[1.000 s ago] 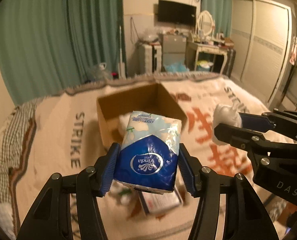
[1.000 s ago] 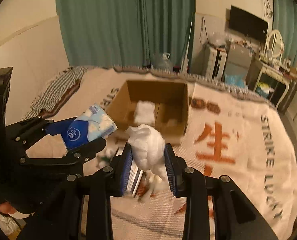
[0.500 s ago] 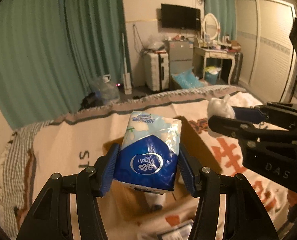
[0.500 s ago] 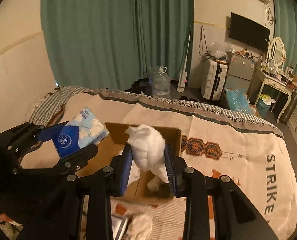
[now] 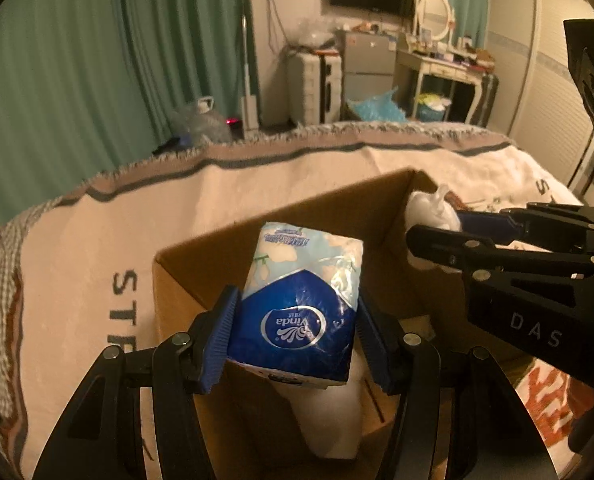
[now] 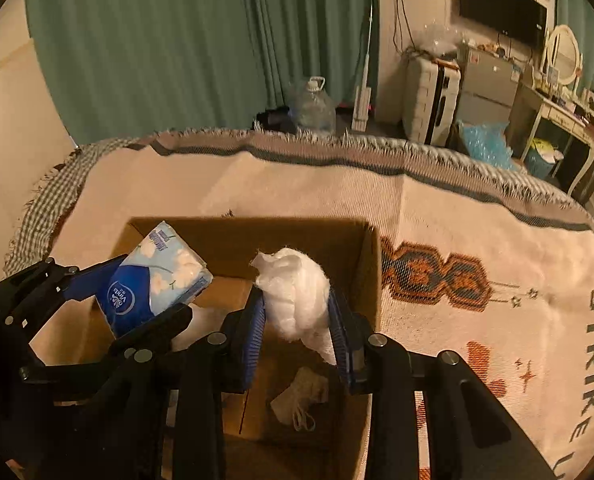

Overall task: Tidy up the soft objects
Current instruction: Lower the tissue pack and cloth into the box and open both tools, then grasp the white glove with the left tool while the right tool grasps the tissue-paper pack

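The cardboard box (image 6: 361,264) sits near the bed's (image 6: 477,216) foot edge. Left gripper (image 5: 297,340) clamps the Vinda tissue pack (image 5: 301,304); right gripper (image 6: 297,320) pinches the white stuffing wad (image 6: 297,300). Both hang over the box; lower each below the rim, then release, keeping the 2 apart.

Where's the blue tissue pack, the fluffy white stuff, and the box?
tissue pack (image 5: 297,320), left wrist view, blue logo face
white stuffing (image 6: 297,296), right wrist view, middle of the clump
cardboard box (image 6: 257,236), right wrist view, far inner wall
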Demonstrator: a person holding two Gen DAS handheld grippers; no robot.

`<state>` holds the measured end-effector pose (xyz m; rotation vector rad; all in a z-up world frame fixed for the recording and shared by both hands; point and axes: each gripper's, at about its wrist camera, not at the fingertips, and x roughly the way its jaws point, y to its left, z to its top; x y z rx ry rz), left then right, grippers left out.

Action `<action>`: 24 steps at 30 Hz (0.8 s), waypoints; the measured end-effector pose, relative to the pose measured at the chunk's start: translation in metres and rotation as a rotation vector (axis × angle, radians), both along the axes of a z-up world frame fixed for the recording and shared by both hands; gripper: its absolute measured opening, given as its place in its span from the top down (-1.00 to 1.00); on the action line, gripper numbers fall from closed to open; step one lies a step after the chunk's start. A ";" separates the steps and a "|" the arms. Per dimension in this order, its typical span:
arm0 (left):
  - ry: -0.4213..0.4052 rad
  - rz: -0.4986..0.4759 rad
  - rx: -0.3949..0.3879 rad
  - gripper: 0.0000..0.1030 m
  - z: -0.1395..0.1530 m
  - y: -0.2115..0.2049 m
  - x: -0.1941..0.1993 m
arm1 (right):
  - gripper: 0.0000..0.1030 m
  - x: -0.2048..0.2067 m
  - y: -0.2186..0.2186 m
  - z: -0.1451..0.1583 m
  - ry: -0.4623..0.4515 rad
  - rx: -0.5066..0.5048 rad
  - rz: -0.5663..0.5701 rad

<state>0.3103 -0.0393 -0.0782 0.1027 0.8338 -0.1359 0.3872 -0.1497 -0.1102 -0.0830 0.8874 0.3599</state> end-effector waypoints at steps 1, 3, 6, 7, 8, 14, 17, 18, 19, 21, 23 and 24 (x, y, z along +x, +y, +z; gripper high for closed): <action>-0.001 -0.007 -0.011 -0.09 0.001 -0.001 -0.001 | 0.41 0.001 0.000 -0.002 0.002 0.003 -0.004; -0.006 0.002 -0.013 -0.12 0.004 0.002 -0.002 | 0.41 0.003 -0.001 -0.005 0.007 0.003 -0.014; 0.009 0.004 -0.010 -0.15 0.009 0.003 -0.004 | 0.40 0.002 -0.002 -0.001 0.008 -0.002 -0.029; 0.008 -0.002 -0.017 -0.19 0.012 0.005 -0.004 | 0.37 0.000 -0.003 0.002 0.004 -0.003 -0.036; 0.002 -0.003 -0.022 -0.40 0.016 0.006 -0.004 | 0.34 -0.002 -0.004 0.007 0.000 -0.004 -0.044; -0.092 0.027 -0.014 -0.60 0.074 0.013 -0.034 | -0.12 -0.025 -0.015 0.052 -0.047 0.030 -0.082; -0.159 0.025 -0.013 -0.60 0.115 0.015 -0.060 | -0.30 -0.047 -0.016 0.092 -0.093 0.026 -0.083; -0.181 0.022 -0.013 -0.60 0.129 0.016 -0.071 | -0.39 -0.059 -0.016 0.110 -0.117 0.025 -0.085; -0.199 0.024 -0.012 -0.60 0.139 0.017 -0.077 | -0.47 -0.070 -0.017 0.126 -0.140 0.025 -0.087; -0.264 0.037 -0.009 -0.61 0.175 0.022 -0.106 | -0.54 -0.095 -0.017 0.158 -0.182 0.026 -0.090; -0.315 0.043 -0.009 -0.62 0.203 0.026 -0.131 | -0.54 -0.123 -0.015 0.190 -0.220 0.020 -0.086; -0.340 0.045 -0.010 -0.72 0.216 0.028 -0.144 | -0.54 -0.133 -0.013 0.201 -0.234 0.014 -0.082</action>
